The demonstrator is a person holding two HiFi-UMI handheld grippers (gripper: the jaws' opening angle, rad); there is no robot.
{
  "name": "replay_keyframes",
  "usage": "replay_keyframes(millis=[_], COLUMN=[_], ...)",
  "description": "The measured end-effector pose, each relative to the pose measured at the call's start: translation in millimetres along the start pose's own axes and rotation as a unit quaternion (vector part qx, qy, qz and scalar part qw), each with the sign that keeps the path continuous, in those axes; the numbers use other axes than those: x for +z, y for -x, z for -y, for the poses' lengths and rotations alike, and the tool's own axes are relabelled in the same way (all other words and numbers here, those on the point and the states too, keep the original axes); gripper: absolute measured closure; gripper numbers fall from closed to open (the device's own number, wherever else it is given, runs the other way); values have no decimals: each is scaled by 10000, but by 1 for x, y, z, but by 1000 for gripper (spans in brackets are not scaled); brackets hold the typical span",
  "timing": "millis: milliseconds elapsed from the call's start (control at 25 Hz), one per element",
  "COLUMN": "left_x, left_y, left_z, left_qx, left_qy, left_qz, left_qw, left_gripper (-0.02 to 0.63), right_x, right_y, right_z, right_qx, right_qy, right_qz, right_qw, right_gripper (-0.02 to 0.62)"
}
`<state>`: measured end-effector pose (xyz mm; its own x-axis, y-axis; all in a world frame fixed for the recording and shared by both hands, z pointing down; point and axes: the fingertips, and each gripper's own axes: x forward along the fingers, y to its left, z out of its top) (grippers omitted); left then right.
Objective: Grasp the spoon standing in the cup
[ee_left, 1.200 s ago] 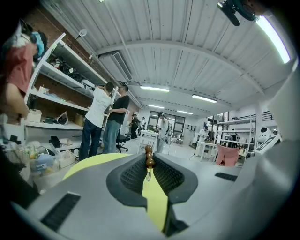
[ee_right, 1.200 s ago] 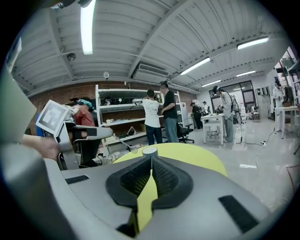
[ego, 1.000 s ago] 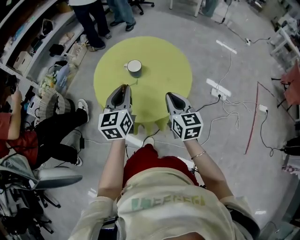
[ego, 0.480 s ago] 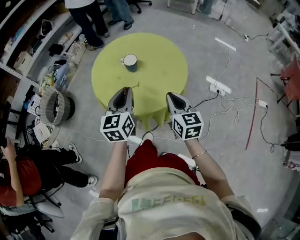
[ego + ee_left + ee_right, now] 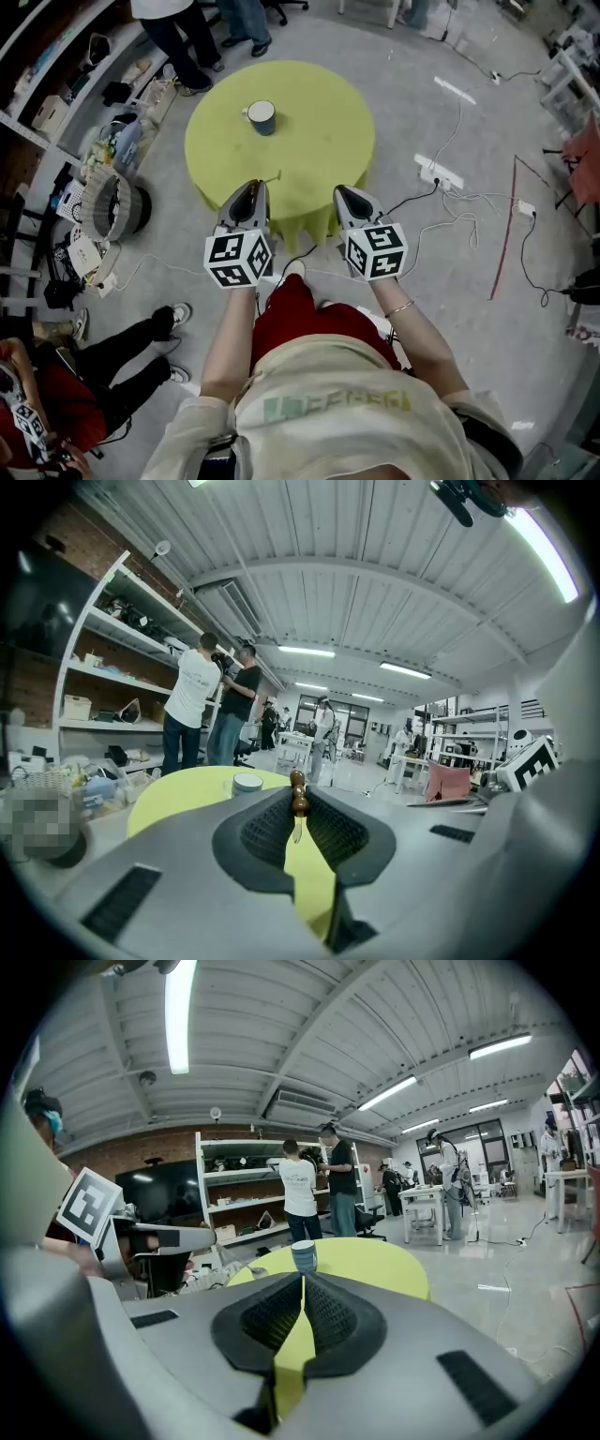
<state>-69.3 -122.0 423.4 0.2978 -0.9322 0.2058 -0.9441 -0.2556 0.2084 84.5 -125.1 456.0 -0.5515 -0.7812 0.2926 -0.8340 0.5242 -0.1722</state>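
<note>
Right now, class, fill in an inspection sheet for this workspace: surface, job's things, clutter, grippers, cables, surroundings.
Surface: round yellow-green table.
Job's things: cup on the table's far side, no spoon in it; spoon in the left gripper.
Clutter: nothing seen on the table.
Grippers: left gripper shut on the spoon; right gripper shut, empty.
Cables: white cables and a power strip on the floor.
Surroundings: shelves, standing people, a basket.

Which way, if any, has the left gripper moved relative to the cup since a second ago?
Yes. In the head view the left gripper, shut on the spoon, has drawn back from the cup toward the table's near edge.
</note>
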Motion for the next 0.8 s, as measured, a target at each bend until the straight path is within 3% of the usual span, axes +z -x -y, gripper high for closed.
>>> replay_keyframes(millis=[800], left_x=[-49], left_y=[55], left_z=[45], left_qx=[215], left_qy=[69], left_qz=[-203], left_qw=[9995], left_gripper=[554], right_x=[-29], right_y=[63], right_z=[5], right_qx=[95], right_qy=[54], right_qz=[-72], right_qw=[9999], right_gripper=[557])
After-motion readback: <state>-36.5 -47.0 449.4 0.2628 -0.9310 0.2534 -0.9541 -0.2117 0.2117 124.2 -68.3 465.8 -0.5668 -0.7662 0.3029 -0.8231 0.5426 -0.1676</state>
